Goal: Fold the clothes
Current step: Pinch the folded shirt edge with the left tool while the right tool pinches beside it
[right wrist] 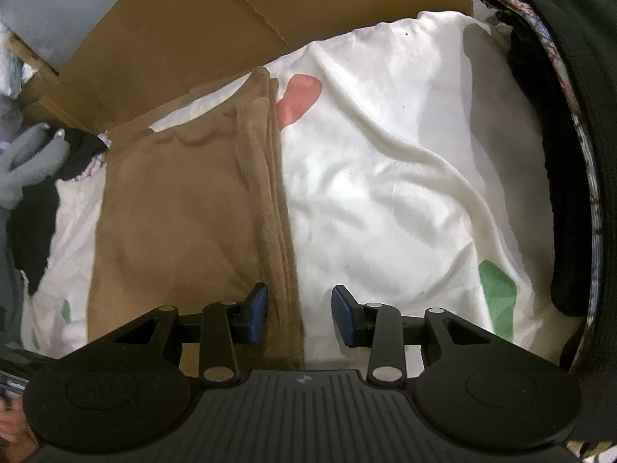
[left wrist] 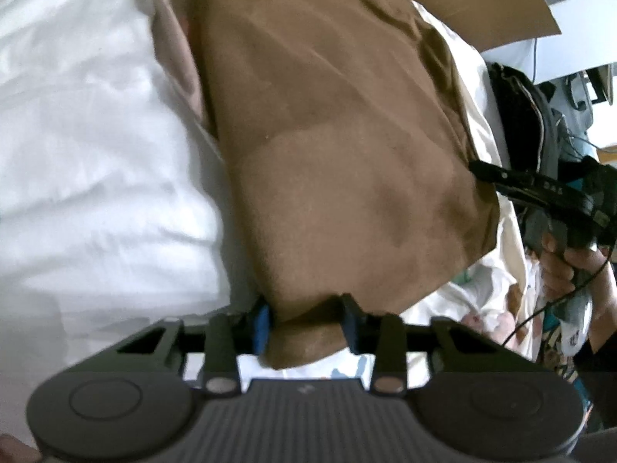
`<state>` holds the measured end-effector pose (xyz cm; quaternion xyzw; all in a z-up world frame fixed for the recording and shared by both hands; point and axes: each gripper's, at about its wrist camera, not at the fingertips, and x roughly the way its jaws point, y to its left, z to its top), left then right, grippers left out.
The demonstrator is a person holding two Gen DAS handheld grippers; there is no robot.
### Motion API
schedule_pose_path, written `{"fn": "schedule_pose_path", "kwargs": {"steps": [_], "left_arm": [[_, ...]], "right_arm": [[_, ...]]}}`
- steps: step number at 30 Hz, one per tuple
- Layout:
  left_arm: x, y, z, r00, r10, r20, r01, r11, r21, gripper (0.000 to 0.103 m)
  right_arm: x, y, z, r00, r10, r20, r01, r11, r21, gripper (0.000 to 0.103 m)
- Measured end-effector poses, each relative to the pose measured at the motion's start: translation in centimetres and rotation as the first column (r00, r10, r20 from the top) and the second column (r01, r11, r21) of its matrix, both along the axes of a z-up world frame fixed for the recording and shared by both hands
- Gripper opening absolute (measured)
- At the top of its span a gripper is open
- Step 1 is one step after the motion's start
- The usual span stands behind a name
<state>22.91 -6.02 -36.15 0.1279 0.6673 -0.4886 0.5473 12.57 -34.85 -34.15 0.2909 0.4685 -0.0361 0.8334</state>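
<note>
Across the left wrist view, the left hand-held gripper sits at 6 o'clock with its 2 blue pads pinched on the near corner of the brown garment. That garment stretches from the pads up toward 12 o'clock, its left edge running beside the white bed sheet, which lies bare toward 9 o'clock. At 3 o'clock a person's hand holds the right hand-held gripper, whose tip reaches the garment's right edge. A cardboard sheet lies at 1 o'clock.

From the right wrist view, the right hand-held gripper stands partly open and grips nothing; the brown garment's folded right edge runs up between the pads toward 12 o'clock. A white blanket with red and green patches fills the room toward 2 o'clock. Dark clothing piles along 3 o'clock, and cardboard closes off 11 o'clock.
</note>
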Motion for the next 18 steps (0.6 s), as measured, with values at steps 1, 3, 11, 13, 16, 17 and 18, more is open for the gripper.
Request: {"fn": "schedule_pose_path", "kwargs": {"steps": [1, 3, 11, 13, 16, 17, 18], "left_arm": [[0.1, 0.2, -0.1, 1.0, 0.002, -0.006, -0.002, 1.0, 0.005, 0.022], [0.3, 0.3, 0.0, 1.0, -0.012, -0.022, 0.012, 1.0, 0.011, 0.013], [0.6, 0.0, 1.1, 0.997, -0.082, -0.011, 0.082, 0.996, 0.037, 0.007], [0.7, 0.0, 0.9, 0.996, -0.089, -0.013, 0.09, 0.995, 0.042, 0.007], [0.5, -0.3, 0.3, 0.996, -0.09, -0.001, 0.089, 0.995, 0.053, 0.016], [0.5, -0.2, 0.0, 0.997, -0.082, 0.005, 0.081, 0.995, 0.06, 0.021], [0.5, -0.1, -0.2, 0.997, -0.075, 0.007, 0.075, 0.995, 0.058, 0.025]], "right_arm": [[-0.2, 0.0, 0.2, 1.0, 0.005, 0.001, -0.005, 1.0, 0.018, 0.043], [-0.6, 0.0, 0.3, 1.0, 0.022, 0.001, -0.022, 0.998, 0.058, 0.043], [-2.2, 1.0, 0.0, 0.992, 0.113, -0.051, -0.109, 0.991, 0.078, 0.044], [-2.4, 1.2, -0.3, 0.99, 0.127, -0.068, -0.121, 0.988, 0.093, 0.044], [-2.5, 1.5, -1.3, 0.982, 0.157, -0.101, -0.146, 0.983, 0.11, 0.044], [-2.5, 1.7, -1.6, 0.981, 0.161, -0.106, -0.151, 0.983, 0.102, 0.043], [-2.5, 1.7, -1.7, 0.982, 0.16, -0.103, -0.15, 0.984, 0.098, 0.043]]}}
